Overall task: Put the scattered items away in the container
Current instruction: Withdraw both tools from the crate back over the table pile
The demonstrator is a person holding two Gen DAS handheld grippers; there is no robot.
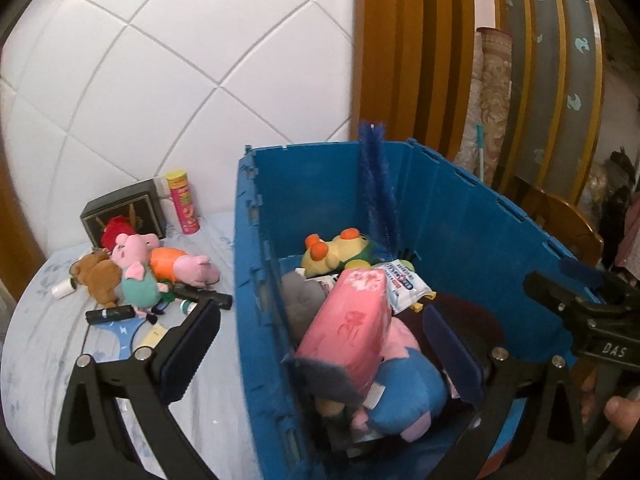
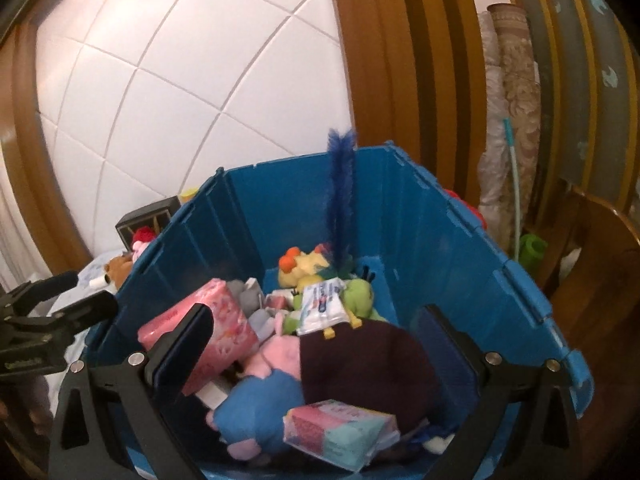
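Both grippers hang spread and empty over the blue plastic crate (image 1: pixel 460 208), lower centre. Left gripper (image 1: pixel 320 344) straddles its left wall; right gripper (image 2: pixel 320 344) sits above the pink tissue pack (image 2: pixel 224 320) and dark maroon cloth (image 2: pixel 360 360) inside. Plush toys (image 1: pixel 152 268) lie mid-left on the sheet.

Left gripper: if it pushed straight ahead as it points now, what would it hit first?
Probably the pink tissue pack leaning inside the blue crate. The open left gripper straddles the crate's near-left wall, and the pack sits between its fingers. Depth is unclear.
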